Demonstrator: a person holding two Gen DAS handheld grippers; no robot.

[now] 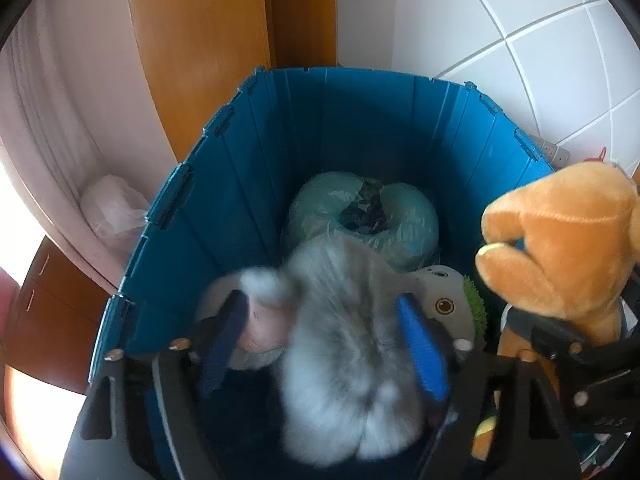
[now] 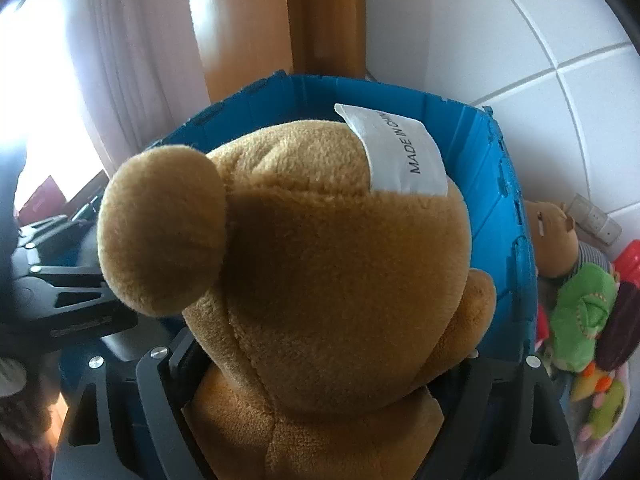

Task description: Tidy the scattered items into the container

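Two fisheye views look down into a tall blue ribbed plastic container [image 1: 248,184] standing against a wooden door frame and a white tiled wall. In the left wrist view, the left tongs [image 1: 324,344] stand wide apart, blue pads either side of a blurred fluffy grey-and-white plush toy [image 1: 340,344] inside the container; the pads do not appear to press on it. Beyond it, toward twelve o'clock, a pale green ring-shaped cushion wrapped in clear plastic [image 1: 360,216] lies on the container's bottom, and at three o'clock of the grey toy sits a grey plush with a round yellow eye [image 1: 440,296]. This view alone shows those contents. At its three o'clock edge the orange-brown plush bear [image 1: 560,248] appears, held in the other tool. The right wrist view is almost filled by that bear [image 2: 328,272], clamped between the right tongs [image 2: 320,372] over the container's rim [image 2: 488,184], its white "MADE IN CHINA" label [image 2: 400,152] uppermost. Only this view shows more plush toys [image 2: 580,312] heaped outside the container at three o'clock.
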